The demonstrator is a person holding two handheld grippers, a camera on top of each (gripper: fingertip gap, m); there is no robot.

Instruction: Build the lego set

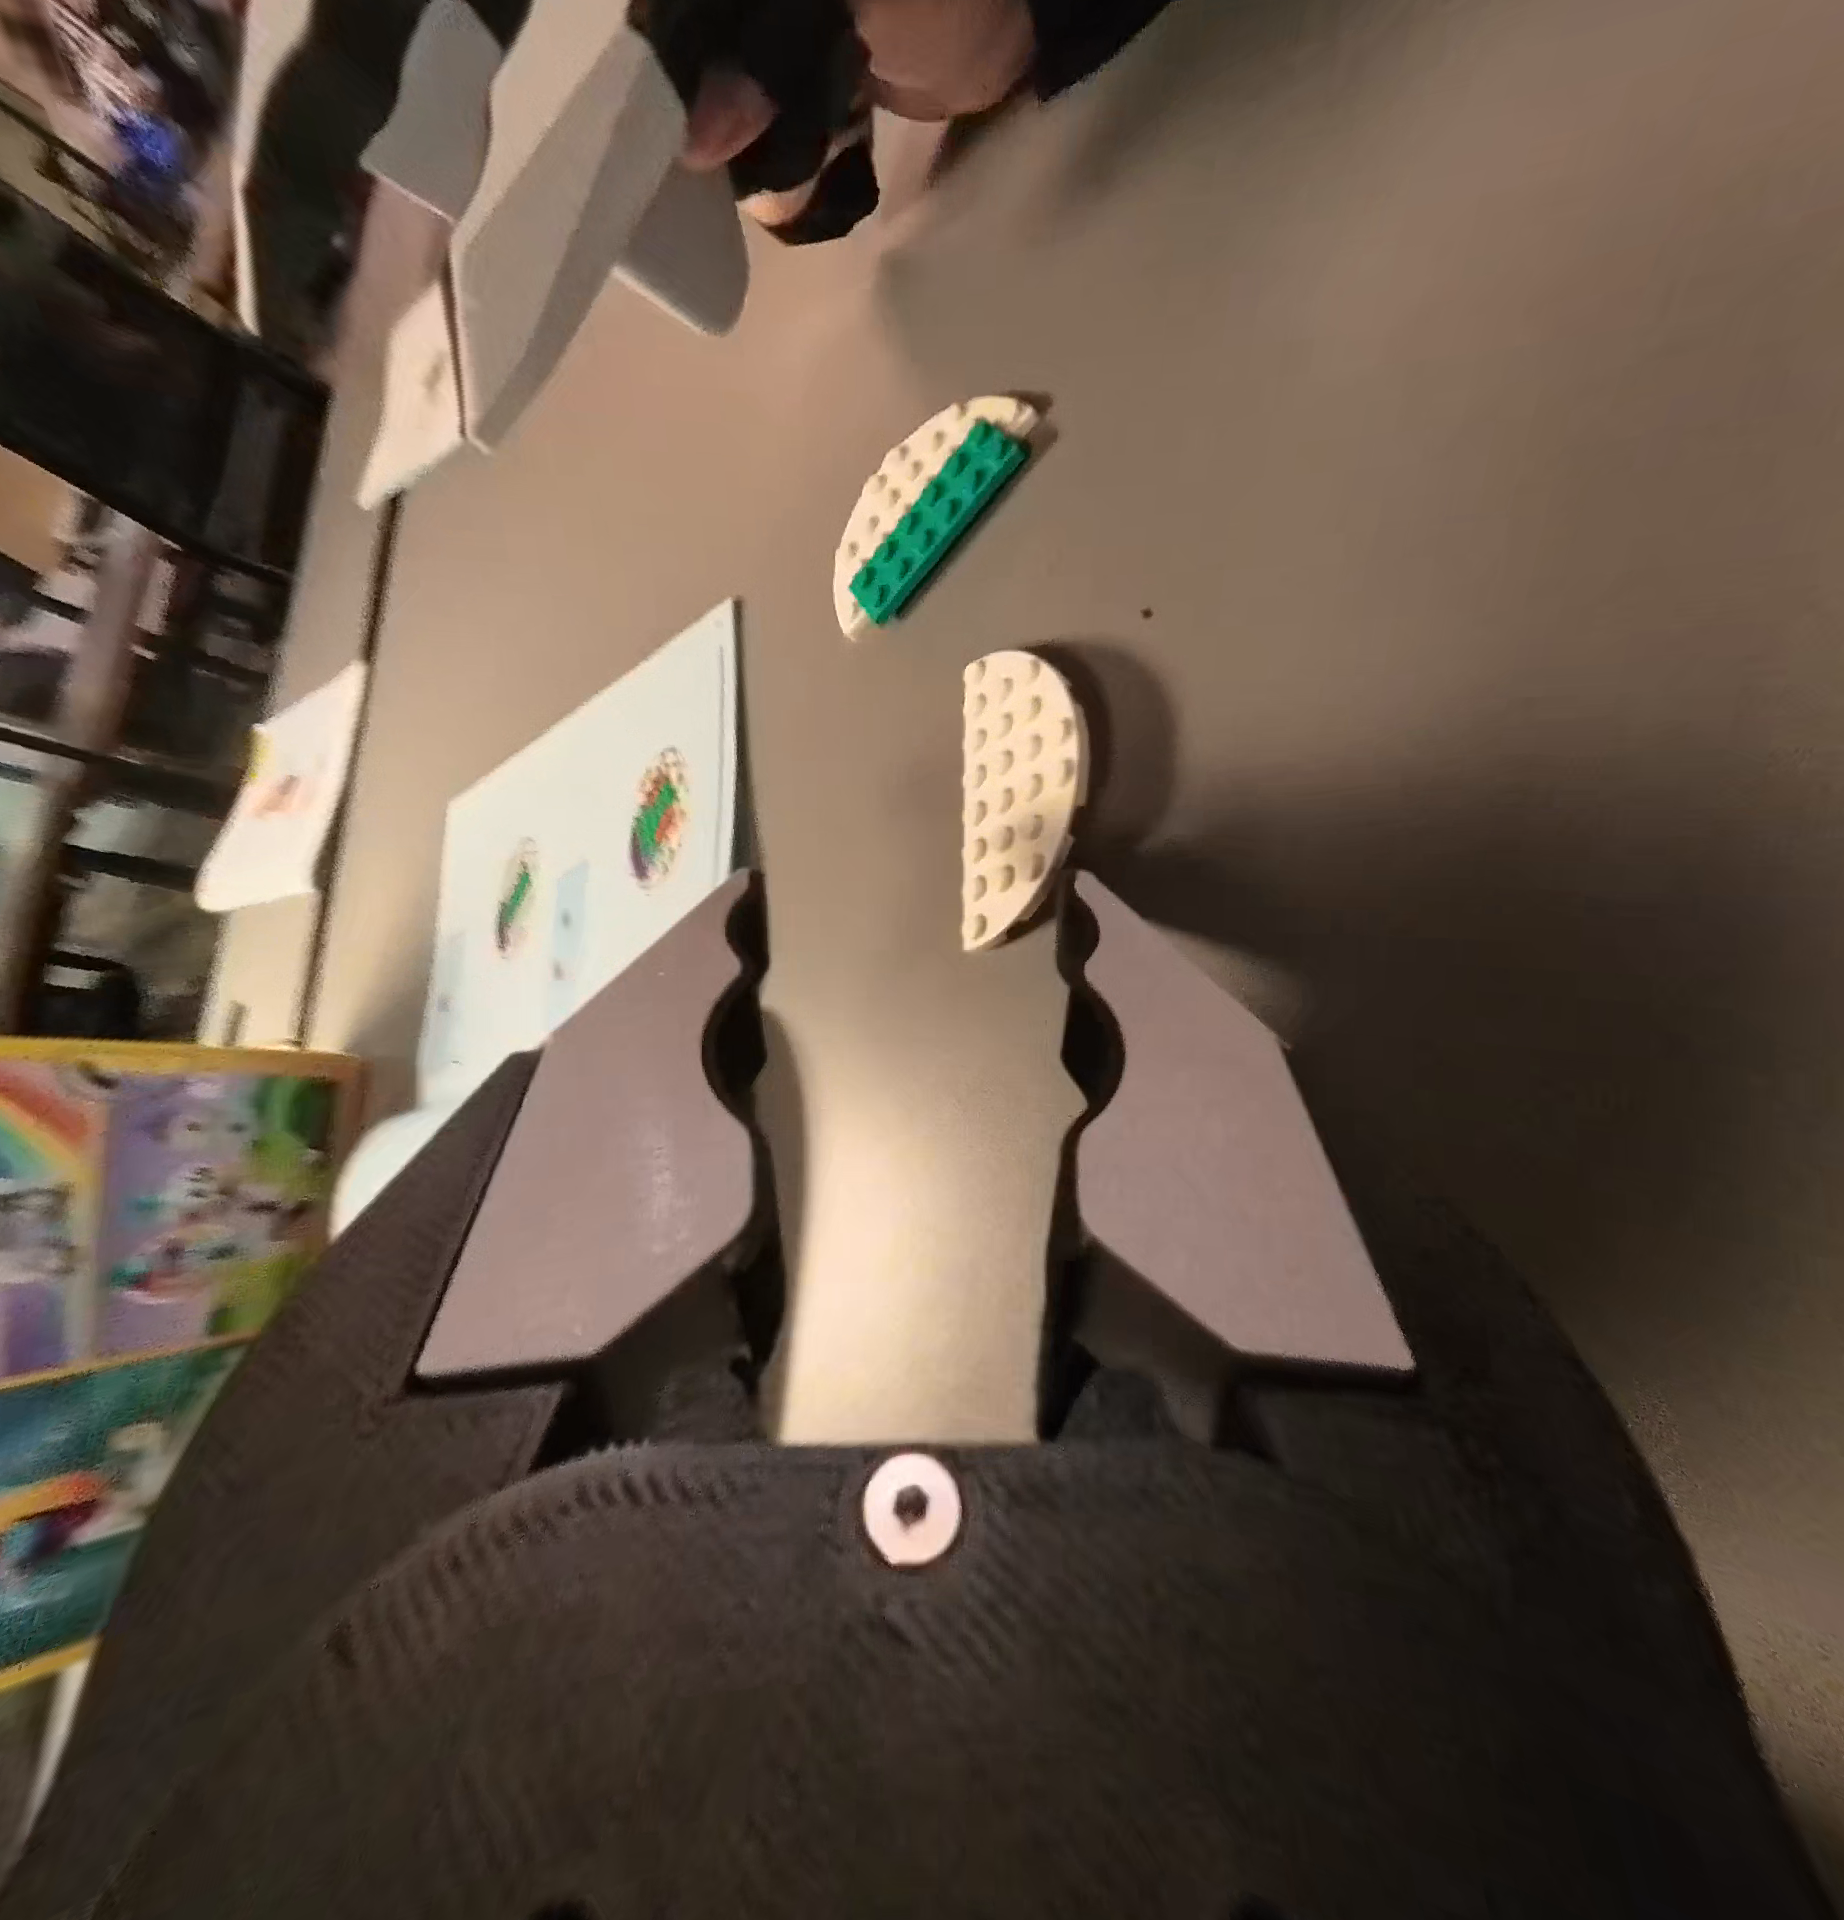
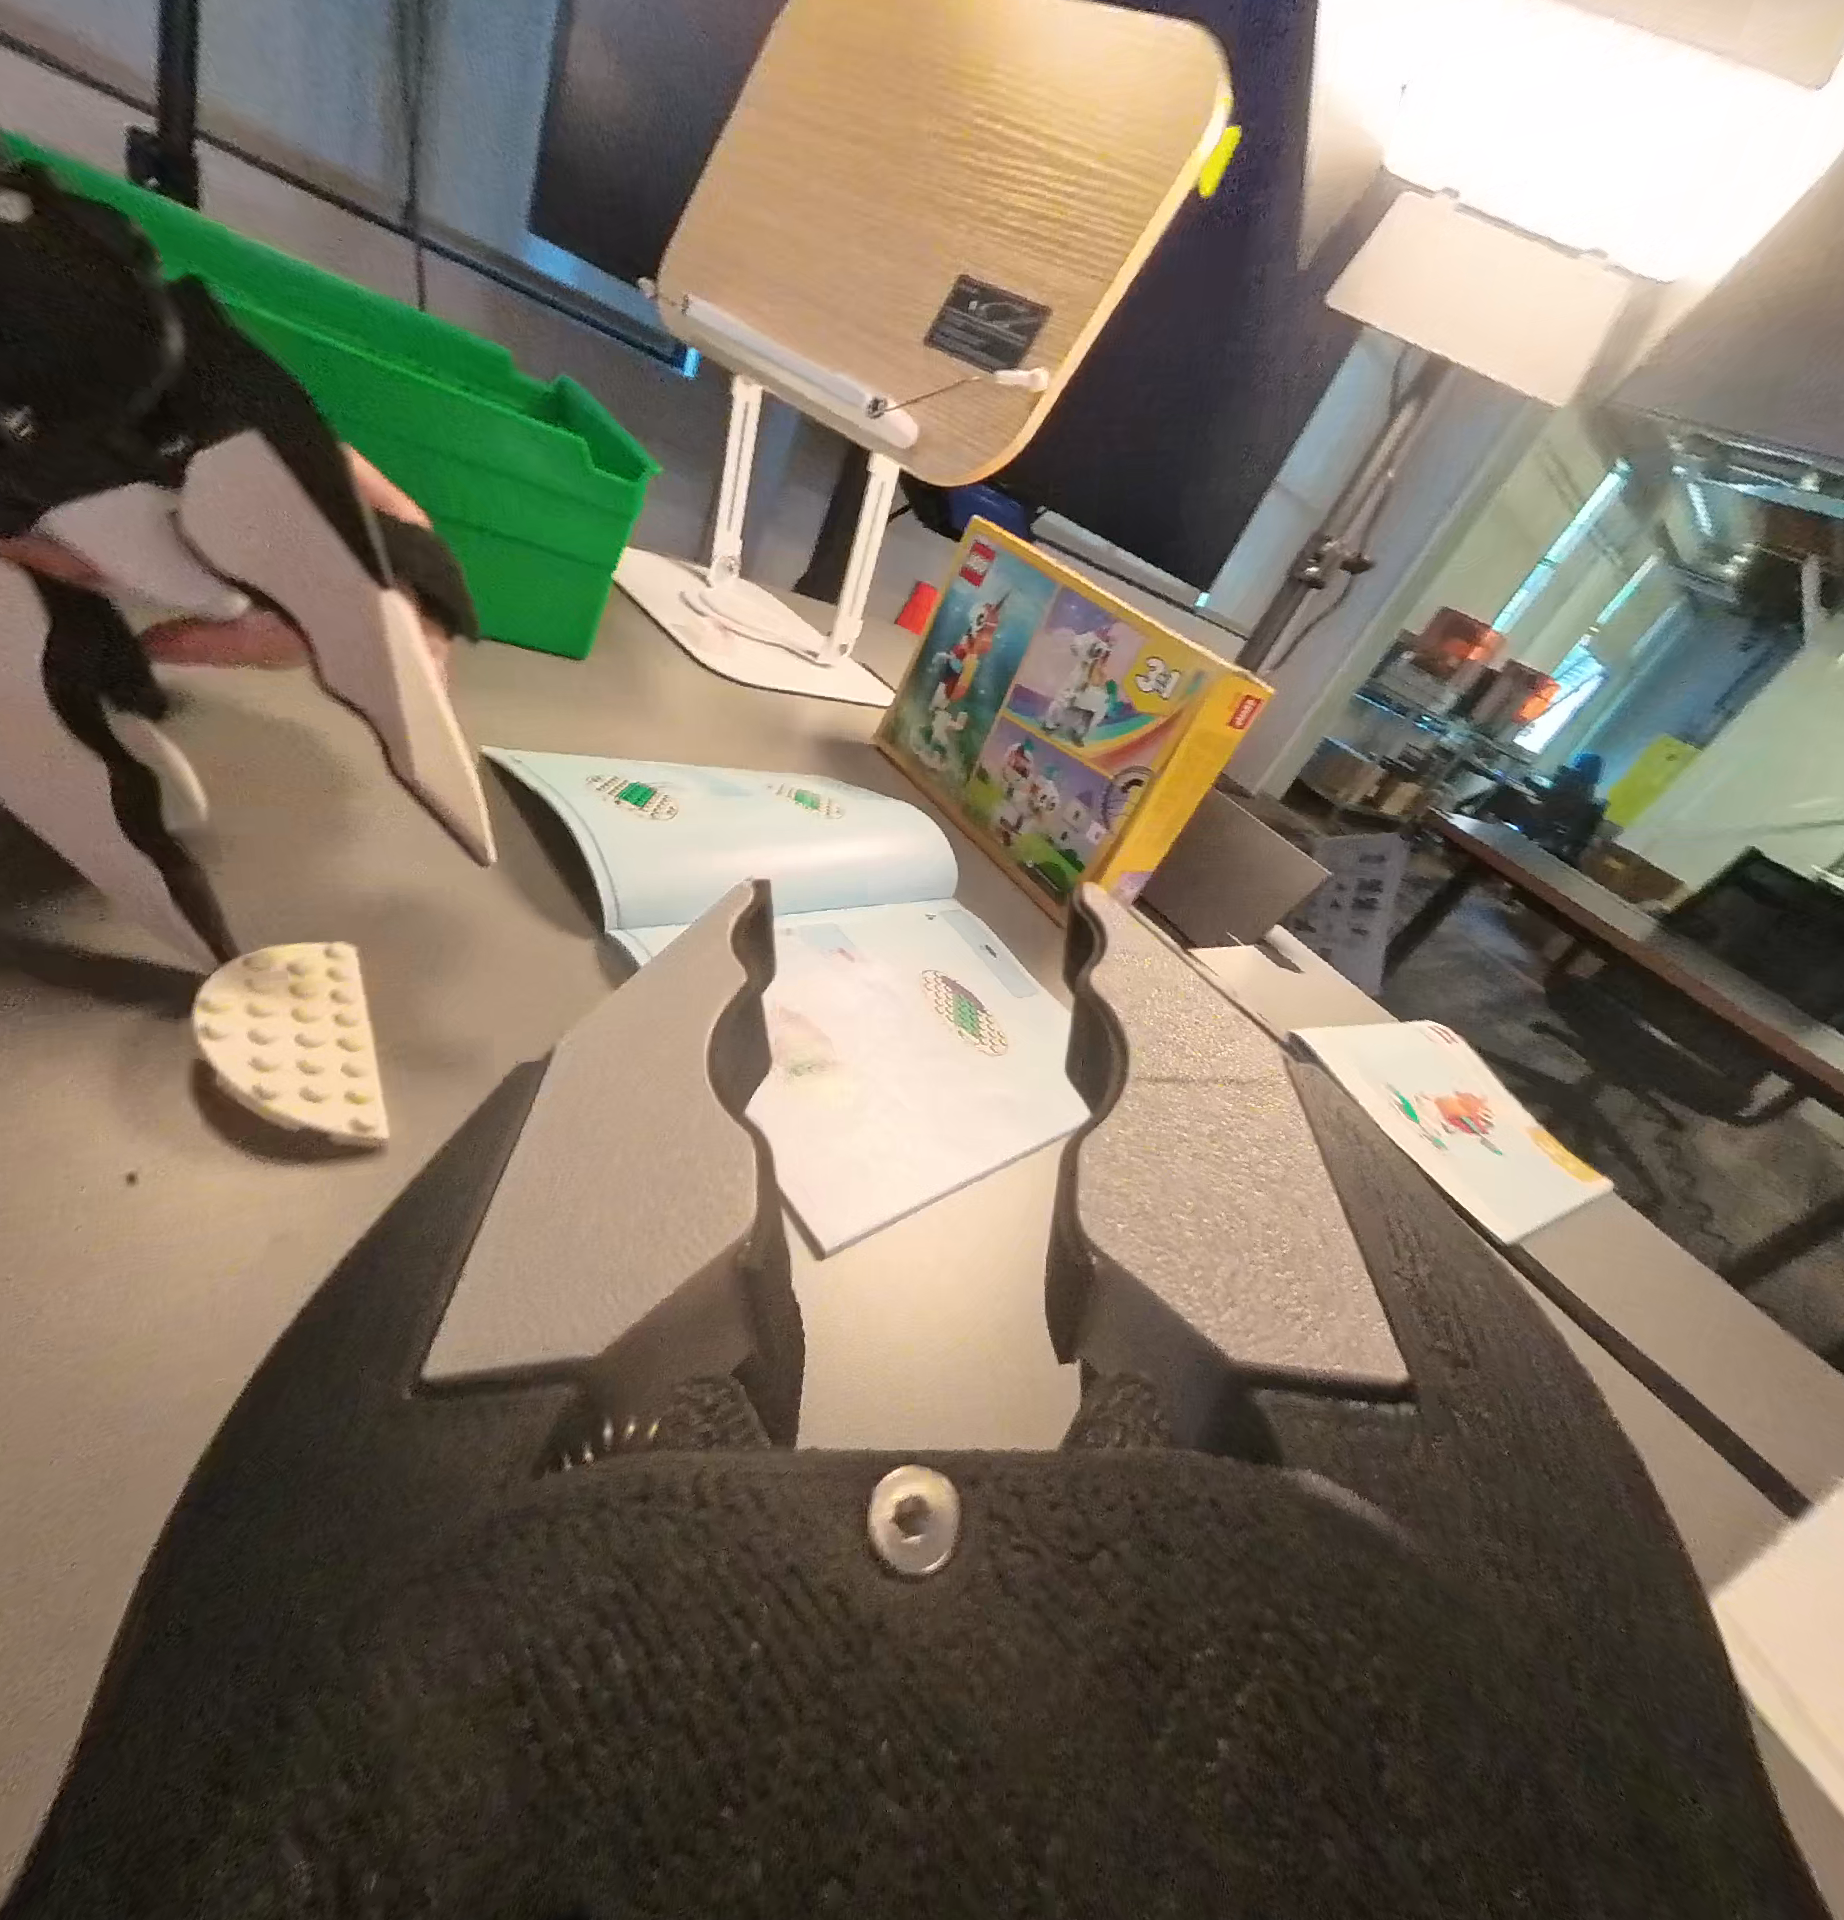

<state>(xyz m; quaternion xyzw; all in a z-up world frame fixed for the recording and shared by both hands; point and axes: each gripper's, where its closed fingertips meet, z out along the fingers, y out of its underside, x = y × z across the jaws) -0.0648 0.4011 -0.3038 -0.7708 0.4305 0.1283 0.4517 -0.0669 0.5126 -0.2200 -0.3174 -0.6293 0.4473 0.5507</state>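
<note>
Grey table [image 1: 1417,520] carries the bare white half-round plate [image 1: 1017,795], seen just ahead of the left gripper [image 1: 910,914], slightly right of its gap, long axis running along the fingers. Both jaws are held wide apart and empty. Beyond lies a second half-plate bearing a green strip [image 1: 944,520]; the right gripper [image 2: 916,925], likewise spread and empty, is seen over the booklet [image 2: 897,1091]

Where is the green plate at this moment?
In the left wrist view, the green plate sits on a white half-round plate on the table, just beyond the bare half-round plate and right of the booklet.
</note>
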